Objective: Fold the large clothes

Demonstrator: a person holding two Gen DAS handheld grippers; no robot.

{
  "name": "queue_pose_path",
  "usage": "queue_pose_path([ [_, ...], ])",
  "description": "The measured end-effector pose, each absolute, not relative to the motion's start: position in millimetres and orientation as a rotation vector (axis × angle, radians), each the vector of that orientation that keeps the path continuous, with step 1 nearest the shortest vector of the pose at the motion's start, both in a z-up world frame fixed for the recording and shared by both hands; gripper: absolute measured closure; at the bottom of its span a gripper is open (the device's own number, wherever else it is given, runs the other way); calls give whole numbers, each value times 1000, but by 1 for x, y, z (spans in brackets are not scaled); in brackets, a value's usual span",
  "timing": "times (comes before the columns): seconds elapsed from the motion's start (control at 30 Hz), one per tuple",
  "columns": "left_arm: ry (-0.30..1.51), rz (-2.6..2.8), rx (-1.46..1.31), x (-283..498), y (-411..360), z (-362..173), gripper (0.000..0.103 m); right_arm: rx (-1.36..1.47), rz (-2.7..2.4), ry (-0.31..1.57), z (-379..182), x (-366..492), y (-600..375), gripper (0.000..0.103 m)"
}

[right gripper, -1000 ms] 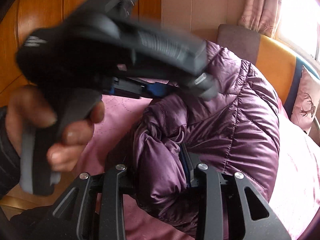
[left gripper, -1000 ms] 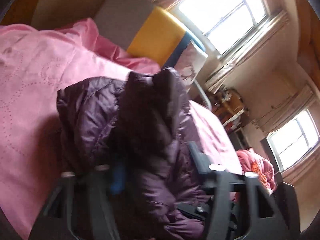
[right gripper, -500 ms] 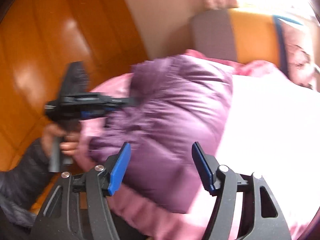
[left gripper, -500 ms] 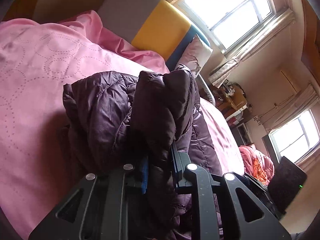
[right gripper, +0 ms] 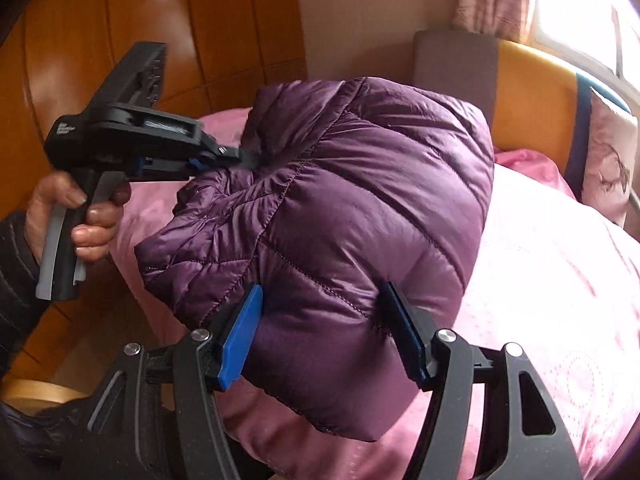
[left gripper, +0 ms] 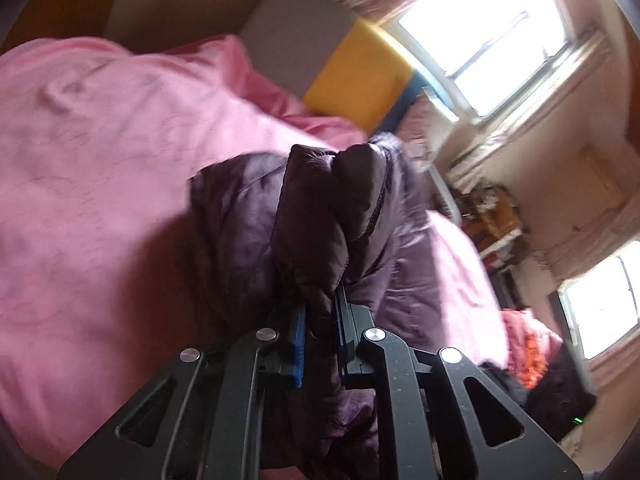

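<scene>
While the left gripper [left gripper: 320, 340] pinches the purple jacket [right gripper: 360, 208], the right gripper [right gripper: 324, 332], jaws spread, probably only steadies the bundle.

We see the shelf clutter [left gripper: 492, 220] only as a blur. The purple jacket [right gripper: 340, 208] hides the left gripper's [right gripper: 246, 158] fingertips from us.

Left fingers [left gripper: 298, 340] now tighter on jacket [left gripper: 312, 220].
</scene>
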State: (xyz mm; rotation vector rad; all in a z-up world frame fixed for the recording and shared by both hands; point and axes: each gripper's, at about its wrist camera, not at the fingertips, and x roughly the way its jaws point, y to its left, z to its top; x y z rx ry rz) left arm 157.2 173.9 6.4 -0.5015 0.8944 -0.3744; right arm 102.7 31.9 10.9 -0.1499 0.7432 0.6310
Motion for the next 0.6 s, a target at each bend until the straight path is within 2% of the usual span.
queue_pose_path([
  [0.13,967,-254,-499,160,183,-29,86,-219,604,756,-9,104,58,40],
  [0.33,960,-189,-461,160,175,-40,80,-202,665,797,-9,113,46,39],
  [0.37,953,-173,-449,157,174,-37,74,-182,693,807,-5,115,41,39],
  [0.47,936,-110,-405,150,175,-36,45,-69,767,824,19,125,13,38],
  [0.6,925,-114,-429,147,180,-38,43,29,724,744,53,148,-3,28],
])
